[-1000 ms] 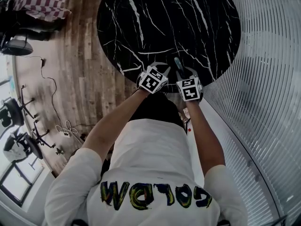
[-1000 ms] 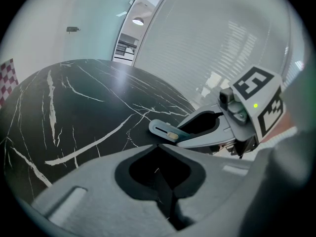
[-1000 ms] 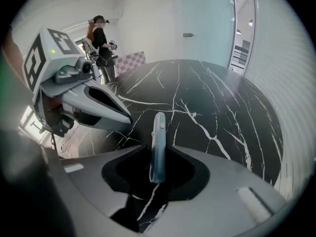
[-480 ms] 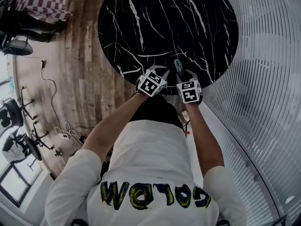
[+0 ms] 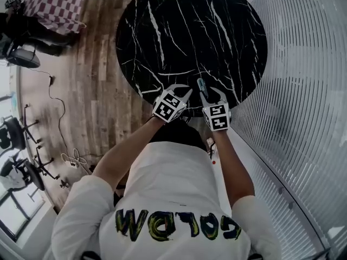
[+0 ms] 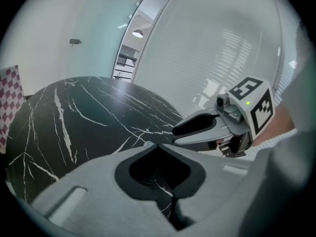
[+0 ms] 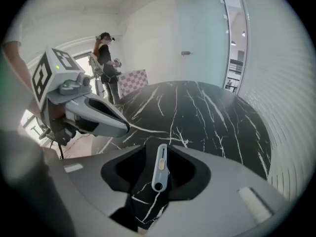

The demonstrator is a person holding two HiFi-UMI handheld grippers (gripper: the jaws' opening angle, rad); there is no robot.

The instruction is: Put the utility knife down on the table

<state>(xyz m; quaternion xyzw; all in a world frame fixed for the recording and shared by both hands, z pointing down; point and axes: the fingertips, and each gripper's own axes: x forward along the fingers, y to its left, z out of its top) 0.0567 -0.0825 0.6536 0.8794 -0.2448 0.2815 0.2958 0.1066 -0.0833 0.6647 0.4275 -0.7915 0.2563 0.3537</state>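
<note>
The utility knife (image 7: 159, 166), a slim pale grey one with a slider, lies flat on the black marble table (image 5: 179, 31) near its front edge. From the head view the knife (image 5: 201, 84) shows just ahead of my right gripper (image 5: 213, 94). That gripper hangs above the knife, open. Its jaws have just been opening wide and then easing in slightly, and the pads touch nothing. In the right gripper view the knife shows through the gap, down on the table. My left gripper (image 5: 182, 89) hovers beside it to the left, its tips together and nothing in them.
The round table's edge lies right under both grippers. A wooden floor (image 5: 92, 91) with cables and office chairs is at the left, and a slatted wall (image 5: 303, 91) at the right. A checked cloth (image 5: 54, 1) is at the far left. A person (image 7: 104, 53) stands beyond the table.
Both grippers have risen from the table's front edge. The knife has stayed lying on the marble, apart from the right jaws.
</note>
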